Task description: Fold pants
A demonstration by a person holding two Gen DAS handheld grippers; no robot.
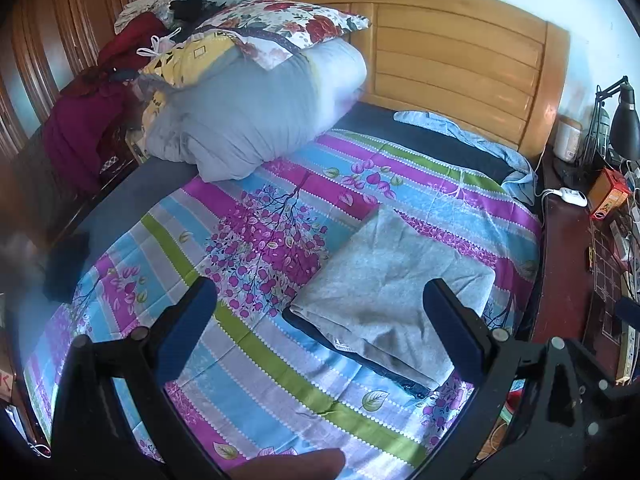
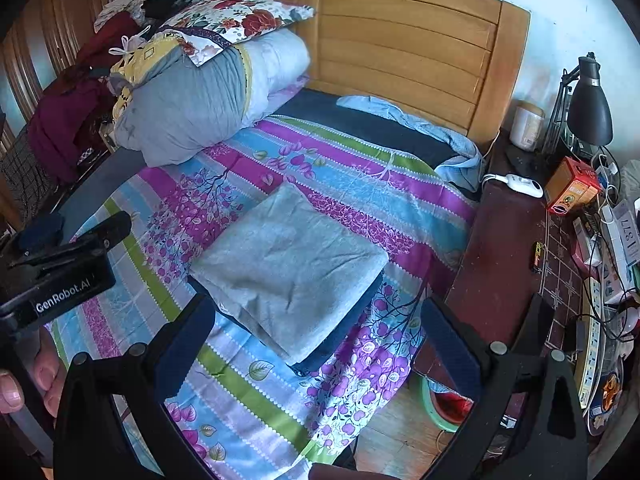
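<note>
The grey pants (image 1: 384, 284) lie folded into a flat rectangle with a dark navy edge on the striped floral bedspread (image 1: 256, 352), near the bed's right side. They also show in the right wrist view (image 2: 292, 268). My left gripper (image 1: 320, 312) is open and empty, held above the bed just before the pants. My right gripper (image 2: 316, 332) is open and empty, above the pants' near corner. The left gripper's body (image 2: 64, 272) shows at the left of the right wrist view.
A rolled grey duvet (image 1: 256, 116) with a floral pillow (image 1: 296, 20) lies at the headboard (image 1: 460, 60). A light blue cloth (image 1: 480, 140) lies by it. A cluttered dark red side table (image 2: 508, 248) with a black lamp (image 2: 588, 108) stands at the right. Clothes are piled at the far left (image 1: 84, 120).
</note>
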